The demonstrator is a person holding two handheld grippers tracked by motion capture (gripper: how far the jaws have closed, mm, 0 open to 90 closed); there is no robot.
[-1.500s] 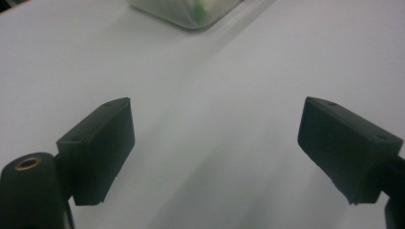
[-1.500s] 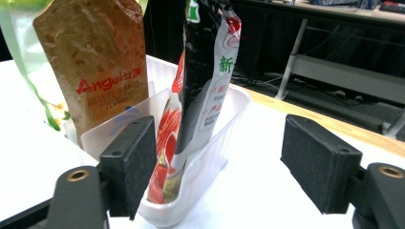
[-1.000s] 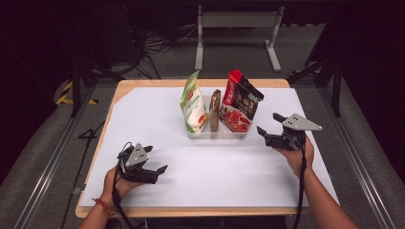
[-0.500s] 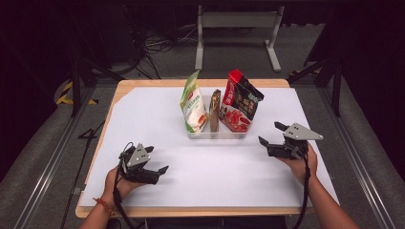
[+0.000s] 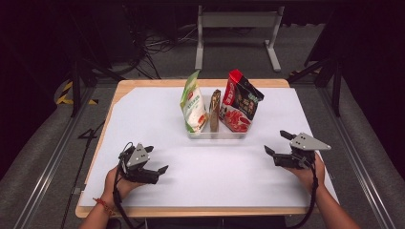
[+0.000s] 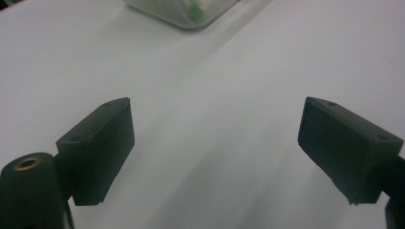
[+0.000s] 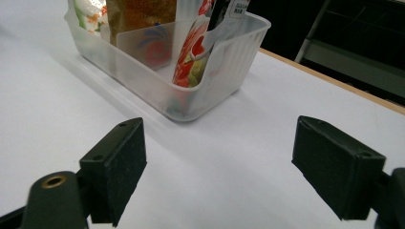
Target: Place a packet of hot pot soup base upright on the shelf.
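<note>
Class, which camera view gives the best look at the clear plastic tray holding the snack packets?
The right gripper view: the clear plastic tray is close, with walls and divider visible. The high view shows the tray whole but small, mostly hidden by packets. The left gripper view catches one blurred corner.

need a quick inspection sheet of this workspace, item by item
surface: white sheet on a wooden table, bare in front
job's things: clear bin holds green-white pouch, brown packet and red-black bag, all upright
clutter: nothing seen
grippers: left hand-held gripper open, empty, low over the sheet; right hand-held gripper open, empty, aimed at the bin
cables: black cable trails from the right gripper; loose cables on the floor
surroundings: dark room, metal stand behind the table
</note>
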